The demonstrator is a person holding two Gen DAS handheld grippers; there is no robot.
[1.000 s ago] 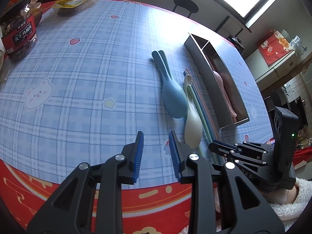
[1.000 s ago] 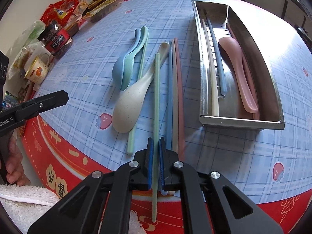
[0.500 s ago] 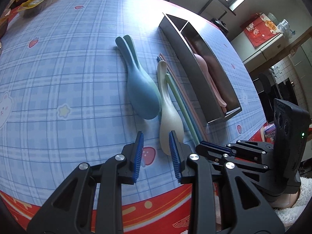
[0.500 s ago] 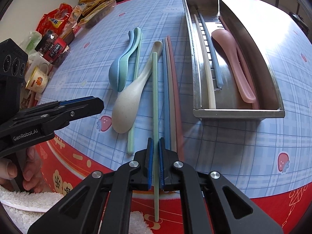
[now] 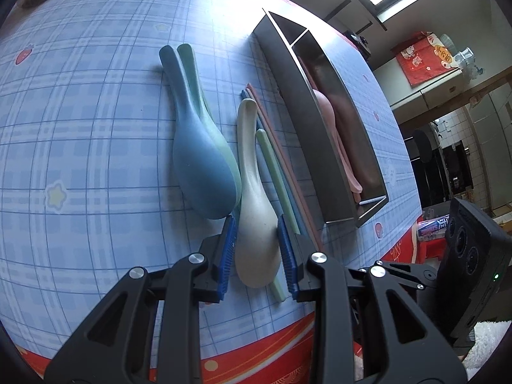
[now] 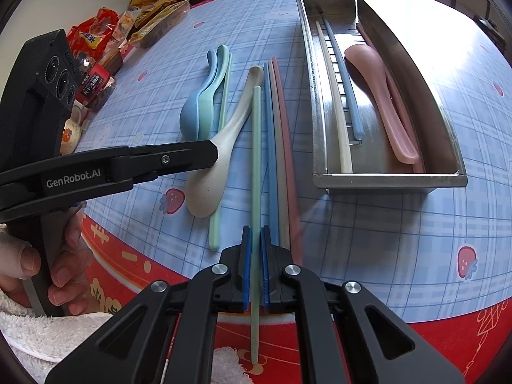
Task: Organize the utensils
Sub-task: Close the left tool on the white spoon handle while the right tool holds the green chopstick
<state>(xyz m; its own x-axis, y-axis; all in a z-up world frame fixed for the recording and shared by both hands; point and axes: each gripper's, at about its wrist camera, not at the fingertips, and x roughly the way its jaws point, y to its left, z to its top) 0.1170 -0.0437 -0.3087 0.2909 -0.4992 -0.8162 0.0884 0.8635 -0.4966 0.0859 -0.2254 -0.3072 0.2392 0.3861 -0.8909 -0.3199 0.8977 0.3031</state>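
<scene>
1. Left gripper [image 5: 256, 252] is spread wide, its blue pads straddling the cream spoon's [image 5: 256, 224] bowl on the tablecloth [image 5: 80, 128]; actual contact is unclear.
2. Only the right wrist view shows the right gripper [image 6: 255, 265] clenched on a green chopstick [image 6: 256, 160].
3. That view also reveals the steel tray's [image 6: 384, 180] contents: cream chopstick [image 6: 336, 108], pink spoon [image 6: 380, 96].

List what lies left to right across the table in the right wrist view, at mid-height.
Left gripper → blue spoon → cream spoon → green chopstick held by the right gripper → pink chopstick → steel tray.
</scene>
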